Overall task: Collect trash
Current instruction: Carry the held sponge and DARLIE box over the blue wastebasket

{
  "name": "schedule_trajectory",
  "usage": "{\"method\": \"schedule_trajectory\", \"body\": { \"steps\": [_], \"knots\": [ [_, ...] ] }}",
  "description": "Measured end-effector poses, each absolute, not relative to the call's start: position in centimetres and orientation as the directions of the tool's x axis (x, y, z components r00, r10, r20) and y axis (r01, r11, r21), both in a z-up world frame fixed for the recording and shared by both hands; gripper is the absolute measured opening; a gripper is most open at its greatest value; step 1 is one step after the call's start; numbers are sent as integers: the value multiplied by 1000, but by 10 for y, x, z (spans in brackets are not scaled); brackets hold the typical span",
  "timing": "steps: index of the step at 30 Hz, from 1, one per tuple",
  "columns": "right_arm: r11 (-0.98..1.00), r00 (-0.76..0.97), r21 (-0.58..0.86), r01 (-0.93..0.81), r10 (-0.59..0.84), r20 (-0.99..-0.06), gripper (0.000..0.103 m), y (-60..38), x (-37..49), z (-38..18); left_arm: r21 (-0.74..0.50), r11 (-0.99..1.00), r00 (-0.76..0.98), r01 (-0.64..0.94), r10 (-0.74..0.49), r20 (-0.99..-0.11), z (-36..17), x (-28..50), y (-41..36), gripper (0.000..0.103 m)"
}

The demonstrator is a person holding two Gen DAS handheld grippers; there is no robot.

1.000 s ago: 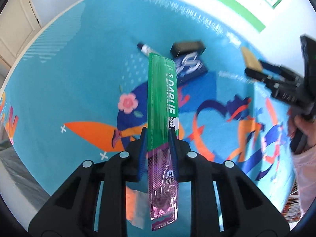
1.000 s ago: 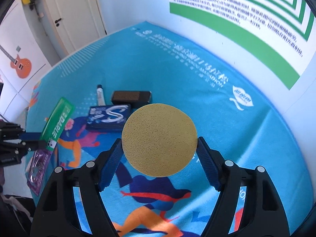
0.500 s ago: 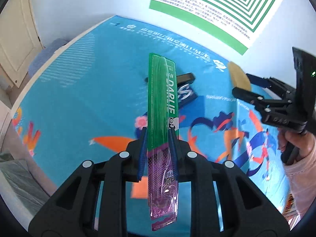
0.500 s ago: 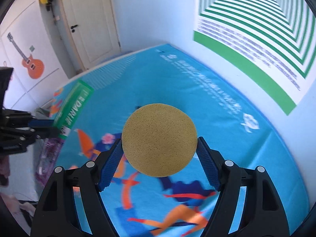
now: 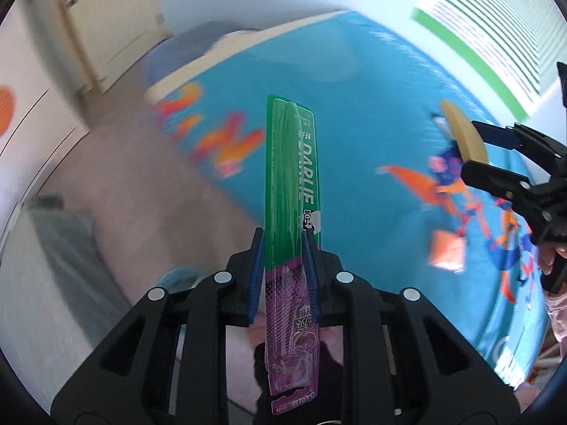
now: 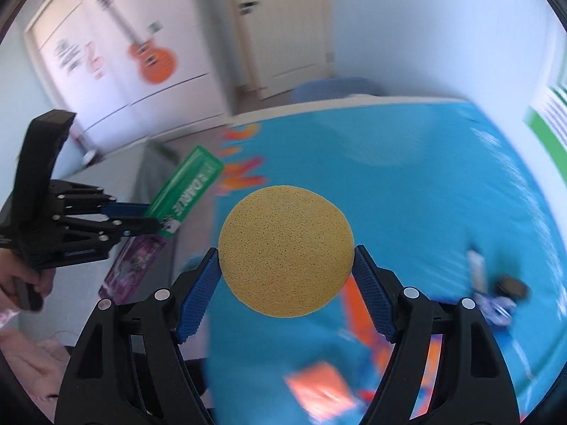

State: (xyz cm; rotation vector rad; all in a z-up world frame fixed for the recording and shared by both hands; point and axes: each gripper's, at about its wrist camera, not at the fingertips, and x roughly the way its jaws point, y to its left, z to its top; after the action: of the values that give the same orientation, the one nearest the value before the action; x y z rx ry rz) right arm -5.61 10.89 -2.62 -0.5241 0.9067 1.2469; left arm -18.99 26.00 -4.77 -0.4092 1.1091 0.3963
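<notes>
Blue printed cloth (image 6: 407,184) covers the desk, blurred in both views. Toothbrush blister pack (image 5: 292,191), green and purple: long, thin card and plastic, judged light, bendy, slick; left hand-held gripper (image 5: 283,269) clamps it flat near the middle, the sound place, since the ends would flex. It hangs past the desk edge, over floor. Yellow sponge disc (image 6: 286,250): judged light, soft, grippy; right hand-held gripper (image 6: 286,285) pinches it across its width, above the cloth.

Left wrist view alone shows the sponge edge-on, a thin slab, and the pack's purple tail. Right wrist view alone shows leftover items (image 6: 496,290) on the cloth, blurred, and the guitar sticker (image 6: 149,55).
</notes>
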Motion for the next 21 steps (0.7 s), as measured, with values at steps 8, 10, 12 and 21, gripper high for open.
{"method": "schedule_trajectory", "body": {
  "steps": [8,10,12,21],
  "knots": [
    [25,-161,203,-979,519,-840,75,225,-151,-54,-113,727,297,-677,130,-946,-80,-295,337,19],
    [-15,-200,222,-975,496,-845,75,244,-169,-60,-118,695,276,-709,119,-954,-91,-316,351,19],
    [-54,-228,231,-971,474,-850,75,261,-187,-67,-123,660,252,-741,104,-962,-103,-339,363,19],
    [-135,-330,301,-944,361,-872,75,322,-254,-105,-169,551,217,-817,22,-976,-149,-390,396,19]
  ]
}}
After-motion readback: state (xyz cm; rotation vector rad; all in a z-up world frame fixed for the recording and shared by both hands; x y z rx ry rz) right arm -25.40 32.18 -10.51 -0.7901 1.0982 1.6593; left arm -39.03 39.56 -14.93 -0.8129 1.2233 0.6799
